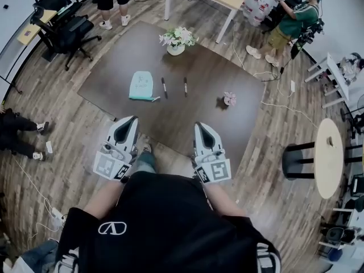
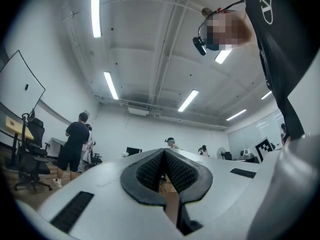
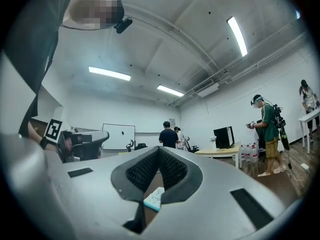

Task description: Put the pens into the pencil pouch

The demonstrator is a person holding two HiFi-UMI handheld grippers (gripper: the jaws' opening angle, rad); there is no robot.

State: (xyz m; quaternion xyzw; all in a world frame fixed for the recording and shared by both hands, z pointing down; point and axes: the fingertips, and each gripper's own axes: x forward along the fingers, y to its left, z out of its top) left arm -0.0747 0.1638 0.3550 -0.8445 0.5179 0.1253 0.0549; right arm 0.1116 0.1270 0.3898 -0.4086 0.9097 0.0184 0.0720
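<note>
Mint-green pencil pouch [image 1: 140, 85] is laid flat on dark table [image 1: 170, 124], w/ black pens [image 1: 164, 87] loose just beside it, none stowed yet. Left gripper [image 1: 126, 125] & right gripper [image 1: 203, 131] are seen near table's front edge, both w/ jaws closed, nothing gripped. Approach stage is judged; next, jaws must be opened & set astride one pen

Flower vase [image 1: 175, 40], sm. pink flower [image 1: 229, 99], office chairs [image 1: 68, 30].
</note>
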